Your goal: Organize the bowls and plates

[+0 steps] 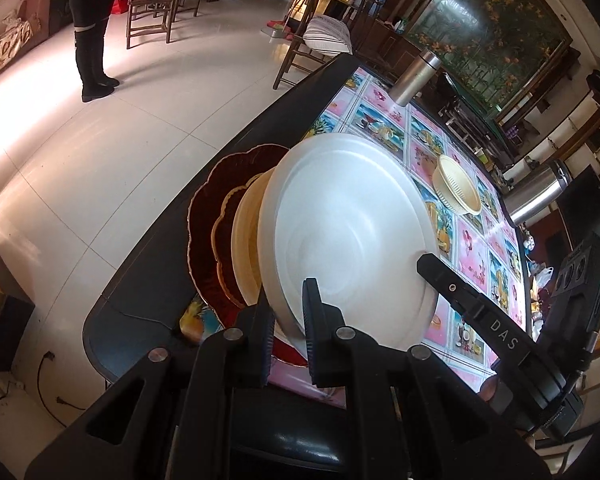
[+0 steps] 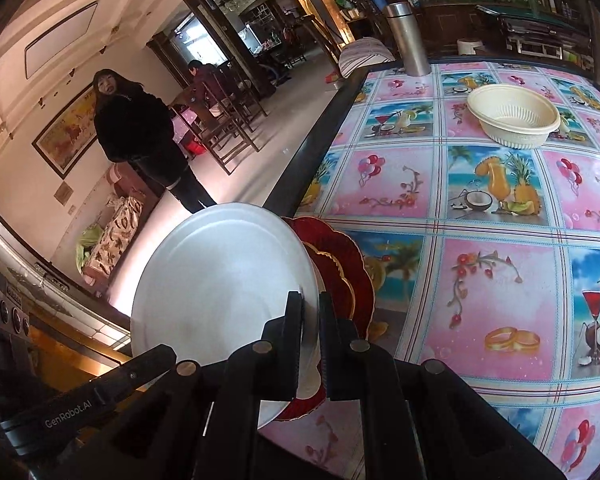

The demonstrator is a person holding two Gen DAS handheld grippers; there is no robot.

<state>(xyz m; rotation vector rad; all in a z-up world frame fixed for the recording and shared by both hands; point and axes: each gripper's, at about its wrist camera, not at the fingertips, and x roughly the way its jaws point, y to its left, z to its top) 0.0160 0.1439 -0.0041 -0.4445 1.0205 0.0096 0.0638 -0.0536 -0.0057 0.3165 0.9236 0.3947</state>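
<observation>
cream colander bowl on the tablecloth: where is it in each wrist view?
Left wrist: cream colander bowl is right of centre, beyond the white plate, on the patterned tablecloth.
Right wrist: same bowl is upper right, standing apart from the plates.
Shared landmark: the steel thermos at the table's far edge, left of the bowl in both views.

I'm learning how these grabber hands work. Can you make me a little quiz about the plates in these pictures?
1. True or false: both grippers pinch the white plate.
2. What colour is the scalloped plate under the stack?
3. The cream colander bowl stands: A) on the stack, B) alone further along the table, C) on the floor.

Key:
1. True: the left gripper and right gripper each clamp its rim.
2. Dark red with a gold edge.
3. B.
</observation>
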